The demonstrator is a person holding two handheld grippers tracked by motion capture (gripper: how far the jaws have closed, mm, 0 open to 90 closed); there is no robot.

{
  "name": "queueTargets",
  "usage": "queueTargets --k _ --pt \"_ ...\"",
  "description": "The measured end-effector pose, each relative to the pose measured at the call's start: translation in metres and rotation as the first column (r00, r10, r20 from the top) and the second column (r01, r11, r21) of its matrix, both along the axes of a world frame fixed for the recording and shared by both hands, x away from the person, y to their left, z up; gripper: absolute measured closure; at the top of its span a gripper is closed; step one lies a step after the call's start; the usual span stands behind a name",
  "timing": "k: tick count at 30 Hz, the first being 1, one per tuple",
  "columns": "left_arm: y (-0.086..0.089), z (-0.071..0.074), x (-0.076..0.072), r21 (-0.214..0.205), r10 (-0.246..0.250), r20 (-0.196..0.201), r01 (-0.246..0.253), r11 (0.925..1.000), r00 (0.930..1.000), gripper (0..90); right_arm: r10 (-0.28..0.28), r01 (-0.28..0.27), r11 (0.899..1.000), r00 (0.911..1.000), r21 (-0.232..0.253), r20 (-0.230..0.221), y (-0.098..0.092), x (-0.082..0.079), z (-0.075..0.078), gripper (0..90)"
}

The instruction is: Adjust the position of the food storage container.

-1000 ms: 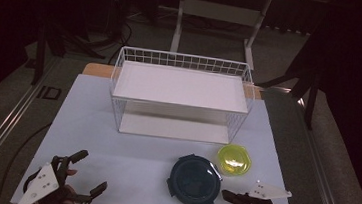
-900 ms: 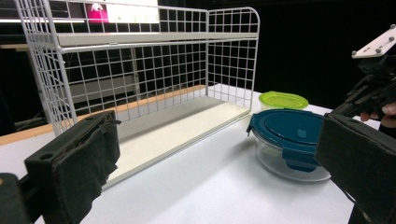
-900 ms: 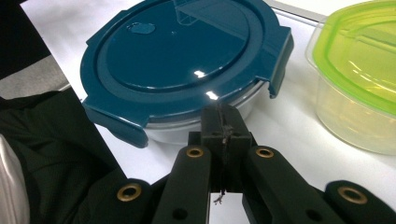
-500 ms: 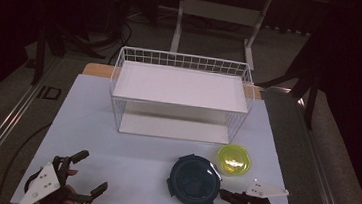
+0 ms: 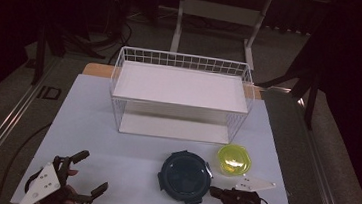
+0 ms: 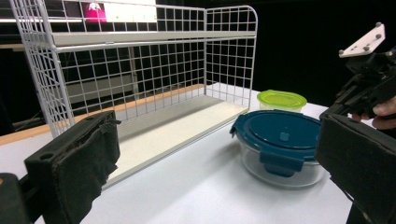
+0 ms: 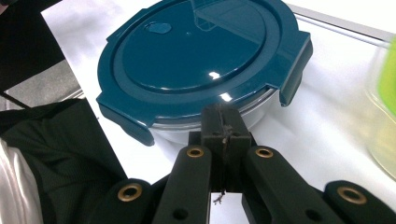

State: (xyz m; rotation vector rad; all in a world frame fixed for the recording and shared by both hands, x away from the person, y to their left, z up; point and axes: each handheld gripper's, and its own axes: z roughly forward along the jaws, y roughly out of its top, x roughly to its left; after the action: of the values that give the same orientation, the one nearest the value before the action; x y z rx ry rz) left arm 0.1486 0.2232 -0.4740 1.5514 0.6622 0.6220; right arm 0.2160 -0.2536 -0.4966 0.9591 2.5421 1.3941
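A round glass container with a dark blue clip lid (image 5: pixel 185 177) (image 6: pixel 278 140) (image 7: pixel 201 56) stands near the table's front edge. Right behind it to the right is a smaller container with a yellow-green lid (image 5: pixel 234 159) (image 6: pixel 281 99) (image 7: pixel 385 107). My right gripper (image 5: pixel 215 191) (image 7: pixel 223 122) is shut with nothing between its jaws. Its tips are right at the blue-lidded container's glass wall, under the rim; I cannot tell if they touch. My left gripper (image 5: pixel 93 172) (image 6: pixel 219 135) stands open at the front left, its jaws facing the blue-lidded container from a distance.
A white wire rack (image 5: pixel 179 97) (image 6: pixel 140 70) with an upper and a lower shelf stands at the middle back of the white table (image 5: pixel 129 147). The right gripper (image 6: pixel 369 84) and a hand are at the right edge of the left gripper view. Dark floor surrounds the table.
My right gripper has slid a little to the left, closer to the blue-lidded container. The left gripper and both containers have stayed put.
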Motion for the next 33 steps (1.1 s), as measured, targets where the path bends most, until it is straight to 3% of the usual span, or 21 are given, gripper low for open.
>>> queueTargets --k 8,25,33 --pt "0.000 -0.001 0.001 -0.001 -0.005 -0.005 0.005 1.0000 1.0000 0.0 0.030 -0.030 1.000 0.9995 0.002 -0.005 0.016 0.007 0.000 90.0" --pt "0.001 -0.001 0.001 0.001 -0.006 -0.007 0.006 1.0000 1.0000 0.0 0.020 -0.020 1.000 0.9997 -0.003 -0.015 0.014 0.009 -0.004 90.0" --pt "0.001 -0.001 0.001 0.002 -0.008 -0.010 0.008 1.0000 0.9999 0.0 0.045 -0.045 0.999 0.9988 -0.023 -0.020 0.027 0.011 -0.006 90.0"
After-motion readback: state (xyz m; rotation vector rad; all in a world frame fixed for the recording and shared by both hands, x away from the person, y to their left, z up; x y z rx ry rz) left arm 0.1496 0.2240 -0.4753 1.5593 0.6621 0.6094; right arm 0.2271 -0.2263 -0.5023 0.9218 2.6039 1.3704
